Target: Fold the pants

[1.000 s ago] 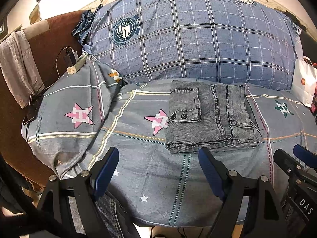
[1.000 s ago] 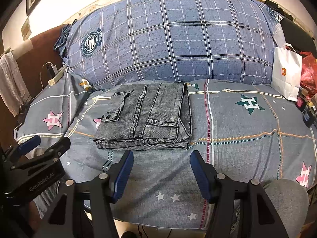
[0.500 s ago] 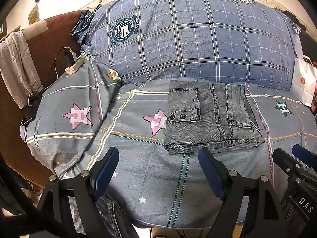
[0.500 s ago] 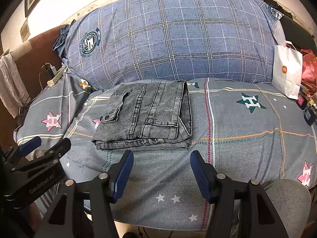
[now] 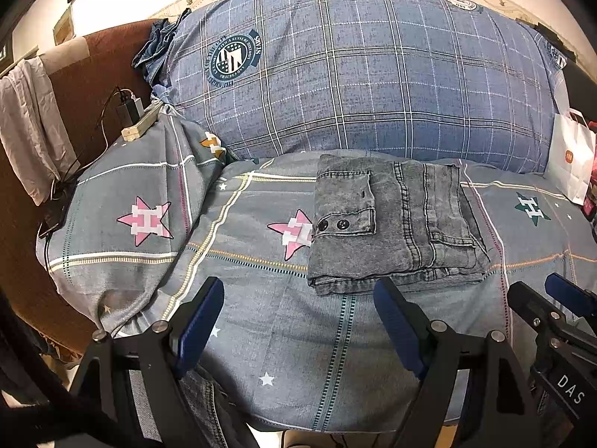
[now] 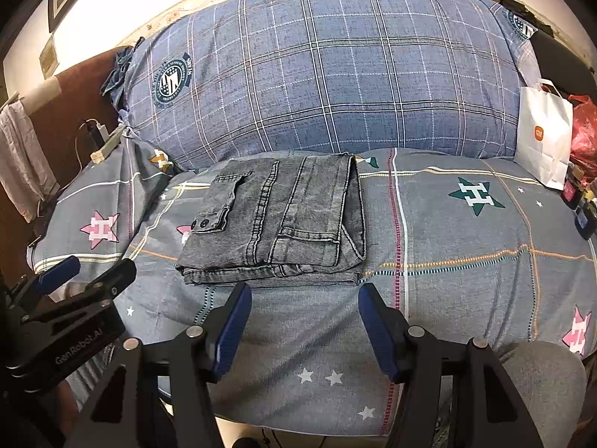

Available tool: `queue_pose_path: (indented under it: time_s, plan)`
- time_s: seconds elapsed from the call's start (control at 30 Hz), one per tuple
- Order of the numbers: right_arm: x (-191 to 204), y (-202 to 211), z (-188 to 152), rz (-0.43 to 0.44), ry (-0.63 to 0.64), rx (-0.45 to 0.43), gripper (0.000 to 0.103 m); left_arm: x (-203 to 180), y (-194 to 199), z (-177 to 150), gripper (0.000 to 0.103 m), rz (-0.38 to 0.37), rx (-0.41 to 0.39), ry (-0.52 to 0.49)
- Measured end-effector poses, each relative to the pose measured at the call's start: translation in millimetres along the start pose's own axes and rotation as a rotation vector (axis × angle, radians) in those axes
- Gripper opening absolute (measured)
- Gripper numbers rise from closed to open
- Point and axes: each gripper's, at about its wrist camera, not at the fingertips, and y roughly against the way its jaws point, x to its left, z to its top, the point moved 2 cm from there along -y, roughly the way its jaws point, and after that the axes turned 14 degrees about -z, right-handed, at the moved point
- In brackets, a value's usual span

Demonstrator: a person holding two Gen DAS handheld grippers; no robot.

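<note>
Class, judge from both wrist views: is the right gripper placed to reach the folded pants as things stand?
Probably yes. The right gripper has its jaws open and empty, just short of the near edge of the folded pants. Only bare bedsheet lies between them.

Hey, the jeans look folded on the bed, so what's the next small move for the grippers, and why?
Probably just draw both back and stop. The grey jeans lie in a compact, squared stack on the bedsheet, and the left hand-held gripper and right hand-held gripper are open, empty and short of the near edge, so no further fold seems needed.
</note>
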Motion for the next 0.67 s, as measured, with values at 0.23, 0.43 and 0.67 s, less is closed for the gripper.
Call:
queue_pose_path:
  time_s: [0.23,0.43,0.67]
  plan:
    - [1,2,3,0.002,0.004,-0.007,0.063,1,0,0,0.083,-0.003,-0.002,0.0]
    - [1,1,2,0.004,0.003,-0.004,0.063,1,0,0,0.083,-0.004,-0.002,0.001]
    - [1,-6,0,0.003,0.006,0.01,0.063,0,-21,-8,0.083,-0.04,0.037,-0.012]
